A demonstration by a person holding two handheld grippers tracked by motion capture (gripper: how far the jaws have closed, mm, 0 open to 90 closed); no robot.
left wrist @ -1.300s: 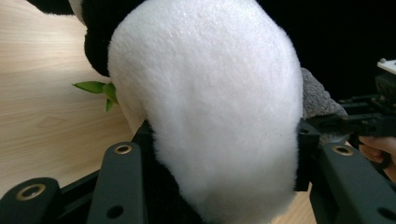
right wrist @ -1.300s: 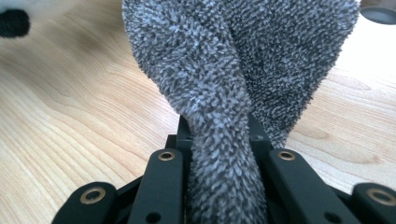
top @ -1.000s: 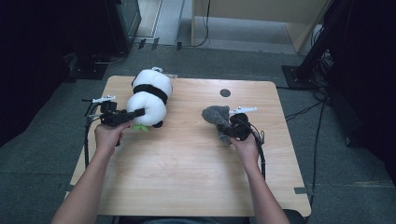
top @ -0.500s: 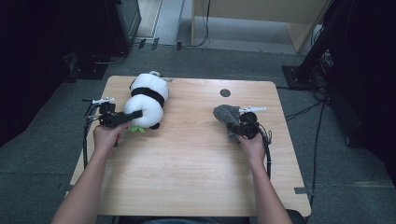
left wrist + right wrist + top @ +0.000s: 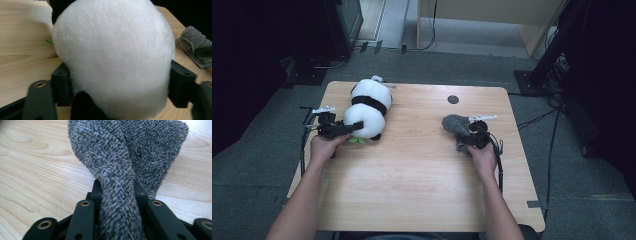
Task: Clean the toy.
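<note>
A white and black panda plush (image 5: 367, 107) lies at the table's back left. My left gripper (image 5: 356, 125) reaches in from its near left side. In the left gripper view the panda's white body (image 5: 112, 50) bulges between both jaws and still touches each one; the jaws have just been opening around it. A grey terry cloth (image 5: 454, 125) lies bunched at the right of the table. My right gripper (image 5: 468, 136) has a fold of the cloth (image 5: 150, 150) pinched between its jaws, which have just been opening slightly.
The wooden table (image 5: 412, 190) has a small black round hole (image 5: 453, 99) near its far edge. A green bit (image 5: 358, 140) pokes out under the panda. Cables trail from both grippers along the table's sides. Dark furniture and floor cables surround the table.
The panda has sunk a little and settled on the table with the left gripper. The right gripper has shifted right and down with the grey cloth.
</note>
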